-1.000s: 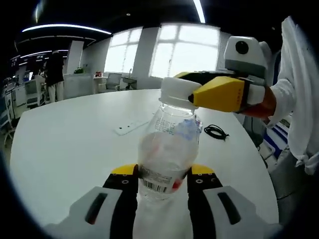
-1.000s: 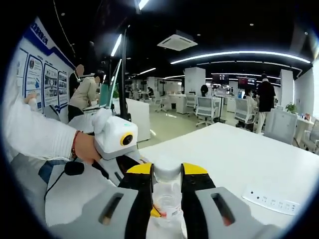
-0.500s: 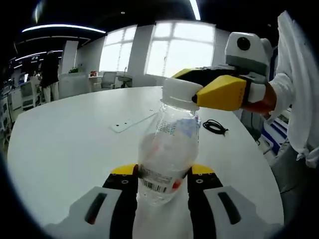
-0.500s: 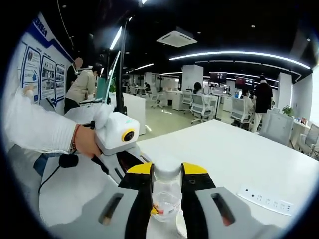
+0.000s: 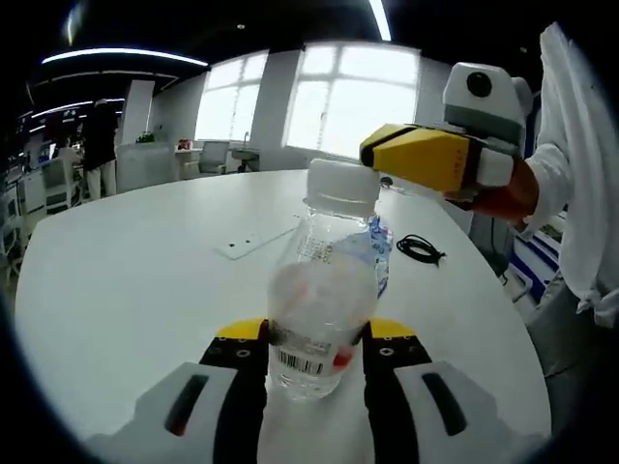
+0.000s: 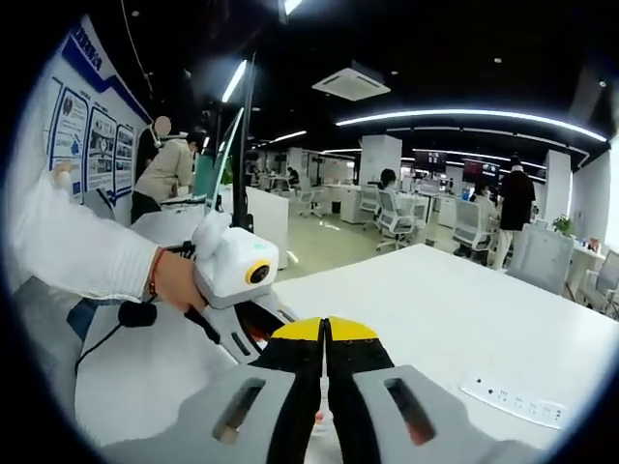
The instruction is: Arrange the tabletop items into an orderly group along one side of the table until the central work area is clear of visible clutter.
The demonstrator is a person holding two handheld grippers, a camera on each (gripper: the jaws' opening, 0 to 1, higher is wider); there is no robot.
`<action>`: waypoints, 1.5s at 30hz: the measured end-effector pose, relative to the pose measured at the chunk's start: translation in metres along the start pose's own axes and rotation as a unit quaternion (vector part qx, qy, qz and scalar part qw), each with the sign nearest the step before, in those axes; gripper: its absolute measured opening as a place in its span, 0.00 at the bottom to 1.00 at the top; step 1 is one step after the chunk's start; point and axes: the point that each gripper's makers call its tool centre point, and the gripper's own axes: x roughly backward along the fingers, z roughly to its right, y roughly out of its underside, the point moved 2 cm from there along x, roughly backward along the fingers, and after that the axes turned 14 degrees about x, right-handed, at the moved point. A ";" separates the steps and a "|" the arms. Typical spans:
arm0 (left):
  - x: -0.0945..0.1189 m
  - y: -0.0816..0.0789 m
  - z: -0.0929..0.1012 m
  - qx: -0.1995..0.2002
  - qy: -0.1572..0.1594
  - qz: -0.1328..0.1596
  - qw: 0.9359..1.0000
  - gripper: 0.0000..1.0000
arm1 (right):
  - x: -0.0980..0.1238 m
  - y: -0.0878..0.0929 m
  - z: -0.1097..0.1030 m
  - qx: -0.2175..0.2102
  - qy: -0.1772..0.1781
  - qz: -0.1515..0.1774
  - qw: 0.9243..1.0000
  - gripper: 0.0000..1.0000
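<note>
Left gripper (image 5: 311, 346): I have its jaws clamped on the clear crumpled plastic bottle with white cap (image 5: 327, 290), low on the body, upright over the round white table (image 5: 135, 280).
Right gripper (image 6: 325, 333): jaws together, nothing between them; it hangs just beside the cap.
Far edge: flat white power strip (image 5: 253, 243), coiled black cable (image 5: 419, 252).

light: bright daylight from tall blown-out windows (image 5: 329, 101) | ceiling: curved white strip lights (image 6: 464, 116) | focus: sharp centrally | edges: fisheye bending around windows, dark ceiling
</note>
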 end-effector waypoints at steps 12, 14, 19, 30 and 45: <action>0.004 -0.001 0.000 0.011 -0.007 0.000 1.000 0.42 | 0.005 0.004 -0.005 0.007 -0.016 -0.001 1.000 0.00; 0.005 -0.001 -0.001 0.021 -0.009 0.002 1.000 0.45 | 0.006 0.005 -0.005 0.006 -0.018 -0.003 1.000 0.00; 0.009 -0.003 -0.001 0.026 -0.016 0.003 1.000 0.51 | 0.008 0.005 -0.004 0.000 -0.015 -0.004 1.000 0.08; 0.019 -0.008 0.008 0.053 -0.029 -0.002 0.998 0.58 | 0.010 -0.001 -0.002 -0.019 -0.010 -0.011 1.000 0.32; 0.037 -0.024 0.032 0.060 -0.051 0.002 0.997 0.66 | 0.034 -0.018 0.004 -0.027 0.002 -0.003 1.000 0.48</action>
